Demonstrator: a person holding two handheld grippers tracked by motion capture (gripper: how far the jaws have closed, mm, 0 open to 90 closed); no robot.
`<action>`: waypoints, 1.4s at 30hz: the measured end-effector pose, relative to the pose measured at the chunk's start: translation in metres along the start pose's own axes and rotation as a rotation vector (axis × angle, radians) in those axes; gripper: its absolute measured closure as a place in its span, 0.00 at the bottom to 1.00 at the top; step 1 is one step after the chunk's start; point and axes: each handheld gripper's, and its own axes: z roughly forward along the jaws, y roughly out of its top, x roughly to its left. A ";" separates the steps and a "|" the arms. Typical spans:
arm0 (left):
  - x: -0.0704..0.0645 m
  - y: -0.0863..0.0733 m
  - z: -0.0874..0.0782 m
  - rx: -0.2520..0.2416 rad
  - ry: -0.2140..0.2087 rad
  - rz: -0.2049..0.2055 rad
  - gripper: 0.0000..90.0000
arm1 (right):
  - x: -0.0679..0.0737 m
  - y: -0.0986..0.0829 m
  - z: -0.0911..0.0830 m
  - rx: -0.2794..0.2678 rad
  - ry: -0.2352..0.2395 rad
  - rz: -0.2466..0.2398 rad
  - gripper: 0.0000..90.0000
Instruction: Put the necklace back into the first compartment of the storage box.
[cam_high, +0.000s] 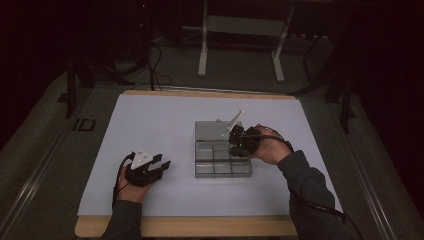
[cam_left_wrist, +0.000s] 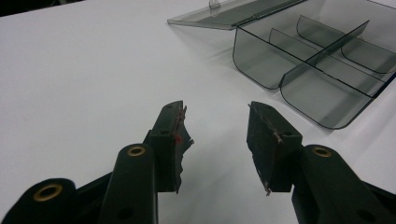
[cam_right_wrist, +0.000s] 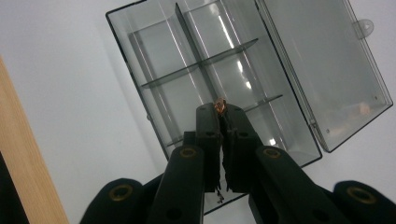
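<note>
A clear smoky plastic compartment box (cam_high: 222, 161) lies open at the middle of the white table, its lid (cam_high: 215, 131) folded flat on the far side. My right gripper (cam_high: 235, 146) hovers over the box, tilted down toward it. In the right gripper view it (cam_right_wrist: 220, 108) is shut on a tiny orange-brown piece (cam_right_wrist: 219, 103), which sits at the jaw tips above the dividers (cam_right_wrist: 201, 63); the compartments look empty. My left gripper (cam_high: 162, 164) rests low on the table left of the box. It (cam_left_wrist: 217, 122) stands open with nothing between its fingers, and the box (cam_left_wrist: 303, 70) is ahead to its right.
The white table surface (cam_high: 150, 125) has a wooden edge (cam_high: 190, 226) at the front. Beyond the table's far edge stand metal frame legs (cam_high: 202, 55) and cables on a dark floor. Cables trail from both grippers along the person's sleeves.
</note>
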 end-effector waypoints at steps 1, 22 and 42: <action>0.000 0.000 0.000 0.000 0.000 0.000 0.63 | 0.000 0.001 0.001 -0.003 0.000 -0.003 0.96; 0.000 0.000 0.000 0.001 -0.001 0.000 0.63 | 0.000 0.016 0.009 -0.006 0.010 -0.008 0.96; 0.000 0.000 0.000 0.001 -0.001 -0.002 0.63 | -0.002 0.028 0.016 -0.003 0.017 -0.009 0.96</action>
